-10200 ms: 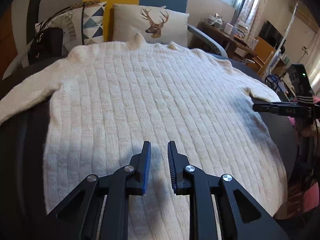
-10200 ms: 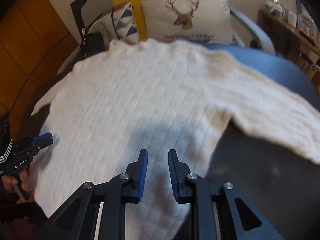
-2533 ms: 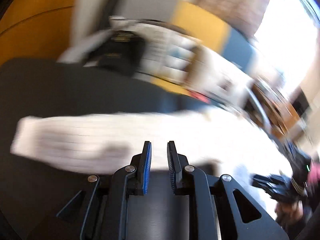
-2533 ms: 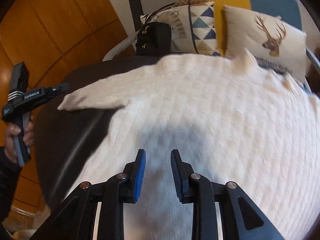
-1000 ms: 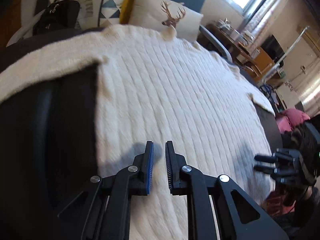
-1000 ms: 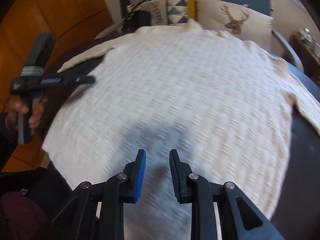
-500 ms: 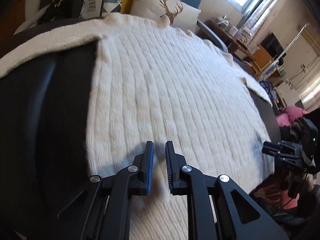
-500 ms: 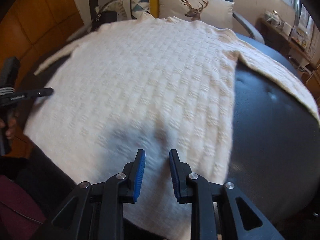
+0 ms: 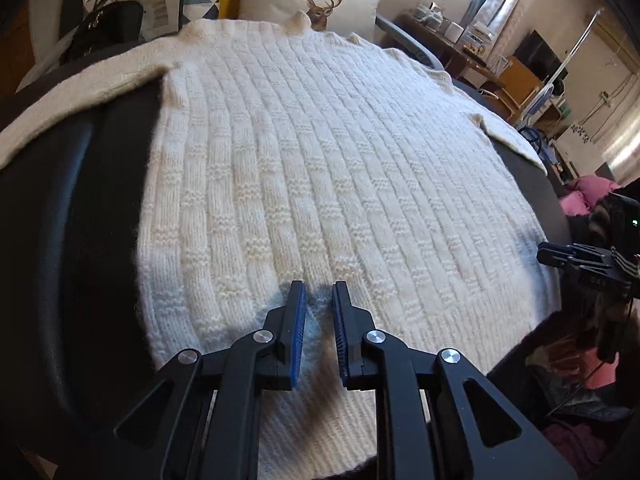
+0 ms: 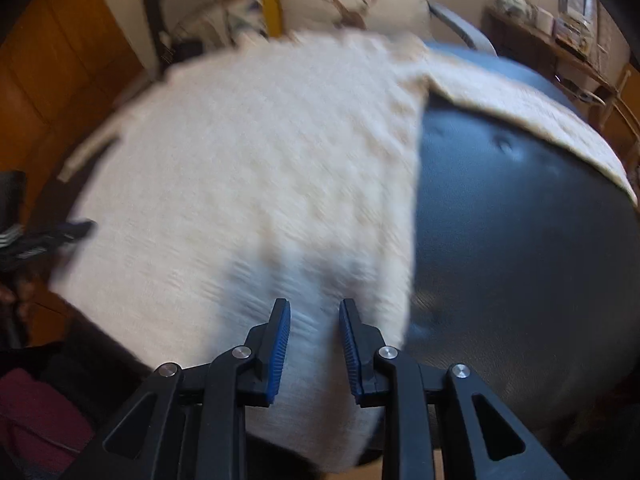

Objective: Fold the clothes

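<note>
The white sweater (image 9: 320, 168) lay flat ahead of both jaws. The left gripper (image 9: 318, 308) and right gripper (image 10: 314, 324) hovered over its hem, jaws slightly spread, pinching nothing.

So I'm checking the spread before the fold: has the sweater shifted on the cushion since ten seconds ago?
Cannot tell. The sweater lies flat, collar by the deer pillow, as before; the camera itself has moved.

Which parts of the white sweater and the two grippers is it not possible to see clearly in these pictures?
- Sweater hem: in the left wrist view, partly hidden behind the left gripper.
- Left sleeve cuff: cut off by the left wrist view's edge.
- Knit pattern: smeared by motion blur in the right wrist view.
- Right gripper: over the hem, jaws apart; blur hides whether they touch the fabric.
</note>
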